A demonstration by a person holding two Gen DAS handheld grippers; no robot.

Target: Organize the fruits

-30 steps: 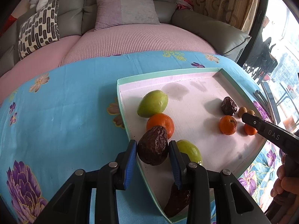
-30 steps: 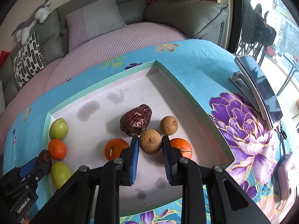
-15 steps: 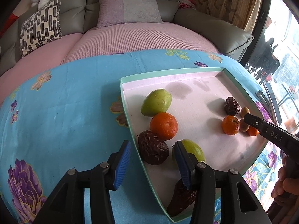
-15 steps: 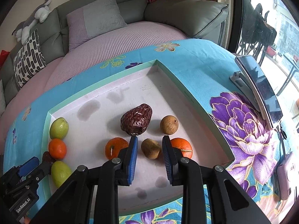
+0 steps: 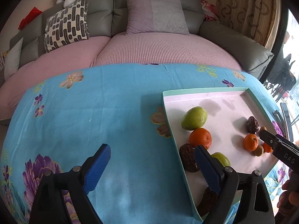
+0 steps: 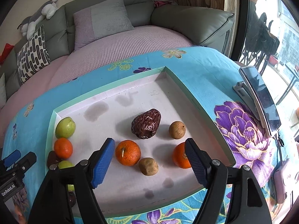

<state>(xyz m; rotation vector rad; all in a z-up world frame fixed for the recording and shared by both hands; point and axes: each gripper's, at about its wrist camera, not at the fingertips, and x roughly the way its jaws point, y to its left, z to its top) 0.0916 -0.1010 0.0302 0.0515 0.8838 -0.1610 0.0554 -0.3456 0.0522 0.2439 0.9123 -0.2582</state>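
Observation:
A shallow green-rimmed tray [image 5: 205, 90] [image 6: 112, 87] holds the fruit. Along its left side lie a green fruit [image 5: 194, 118] [image 6: 65, 127], an orange [image 5: 200, 138] [image 6: 63, 147], a dark wrinkled date [image 5: 187, 160] and a second green fruit [image 5: 221, 158]. My left gripper [image 5: 152, 169] is open over the blue cloth, its right finger beside that date. On the right side sit a large date [image 6: 146, 123], two oranges [image 6: 128, 152] [image 6: 180, 155] and two brown longans [image 6: 177, 130] [image 6: 148, 166]. My right gripper [image 6: 149, 162] is open above the nearer longan, holding nothing.
A blue flowered cloth [image 5: 93, 112] covers the table. A phone on a stand [image 6: 259, 97] is at the right, with a pink case [image 6: 282, 181] near the edge. A grey sofa with cushions [image 5: 155, 16] runs behind. Another dark date [image 5: 208, 198] lies at the tray's near corner.
Both grippers opened and drew back. The left one released the dark date by the orange in the tray and shifted left; the right one released the brown longan between the two oranges.

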